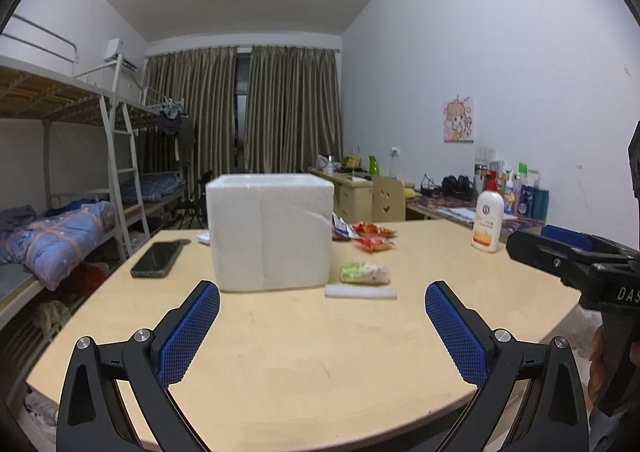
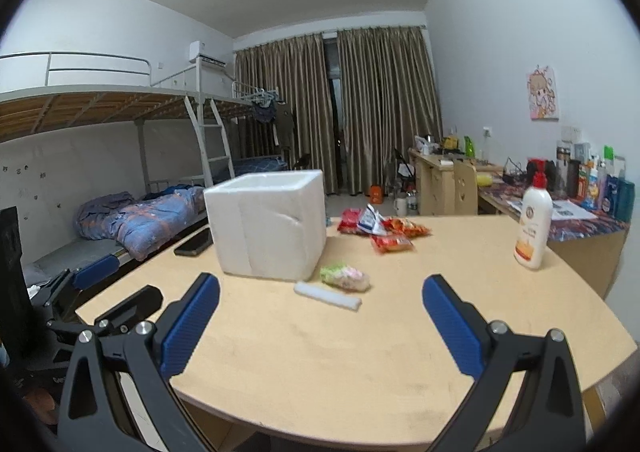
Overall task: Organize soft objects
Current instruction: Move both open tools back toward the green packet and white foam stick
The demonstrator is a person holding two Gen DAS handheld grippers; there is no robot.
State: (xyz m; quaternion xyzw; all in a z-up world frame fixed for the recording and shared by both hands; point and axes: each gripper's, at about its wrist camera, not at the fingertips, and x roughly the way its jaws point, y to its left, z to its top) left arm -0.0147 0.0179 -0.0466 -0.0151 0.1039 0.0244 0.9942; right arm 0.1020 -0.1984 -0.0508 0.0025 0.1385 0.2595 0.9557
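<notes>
A white foam box [image 1: 271,230] [image 2: 267,224] stands open-topped on the wooden table [image 1: 320,348] [image 2: 328,356]. Right of it lie a green-and-pink soft packet [image 1: 365,273] [image 2: 345,276], a white foam strip [image 1: 361,292] [image 2: 327,295] and several red and orange snack bags [image 1: 373,237] [image 2: 384,232]. My left gripper [image 1: 322,326] is open and empty above the near table, short of the box. My right gripper [image 2: 320,322] is open and empty, short of the strip. Each gripper shows at the edge of the other's view.
A black phone [image 1: 157,259] [image 2: 194,243] lies left of the box. A white lotion bottle [image 1: 488,221] [image 2: 533,226] stands at the right. Bunk beds [image 1: 60,220] run along the left wall; cluttered desks [image 1: 460,204] line the right wall.
</notes>
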